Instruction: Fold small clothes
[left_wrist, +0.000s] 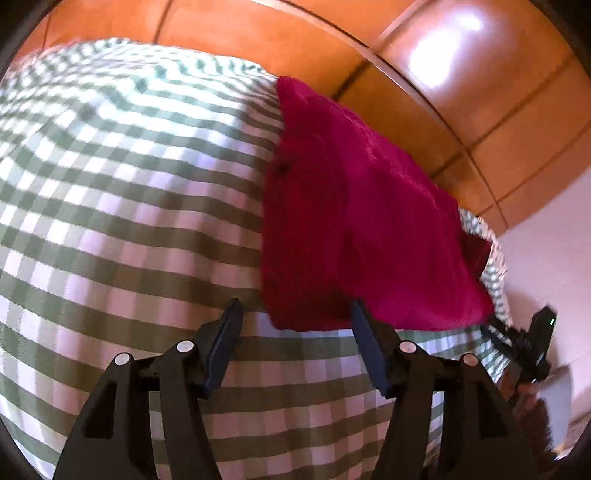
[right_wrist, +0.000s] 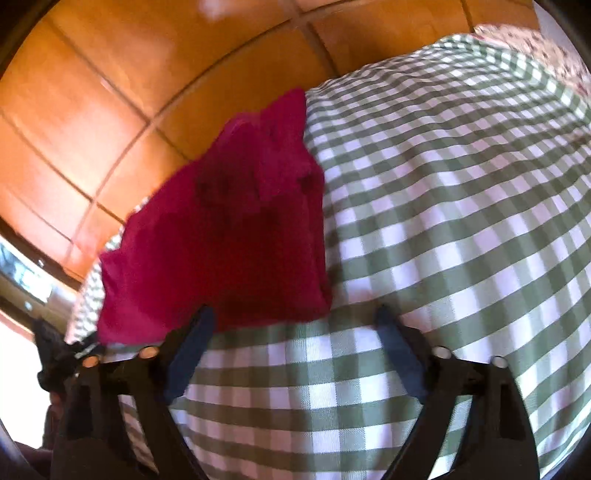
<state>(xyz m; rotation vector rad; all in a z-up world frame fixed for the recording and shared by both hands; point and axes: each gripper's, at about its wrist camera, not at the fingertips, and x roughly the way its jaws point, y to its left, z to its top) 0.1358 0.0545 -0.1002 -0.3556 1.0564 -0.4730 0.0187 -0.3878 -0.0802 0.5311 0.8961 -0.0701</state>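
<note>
Nearest in the left wrist view, the left gripper (left_wrist: 293, 314) has its jaws spread, with nothing between them; only checked cloth shows in the gap, and the near edge of the red garment (left_wrist: 354, 221) lies just beyond the tips. The right wrist view gives the matching picture: the right gripper (right_wrist: 295, 321) also has its jaws spread and empty, pointing down at the near hem of the same red garment (right_wrist: 229, 240).

The garment lies on the green-and-white checked cloth (left_wrist: 129, 184) that covers the surface, towards the edge where the cloth drops away to the wooden floor (left_wrist: 461, 74). It looks like a fairly compact, thick block with straight sides, so I judge that at least one fold is already in it. Whether another fold is wanted, or only a tidy and a set-aside, the blurred frames do not settle.

Further out, each view adds something. The left one shows the right gripper at its right margin with a small green light (left_wrist: 551, 320) and a pale wall beyond. The right one shows creases on the garment's far part, the left gripper at its left margin, a floral fabric (right_wrist: 546, 48) at the far right, and a metal strip (right_wrist: 26, 280) low on the left.
</note>
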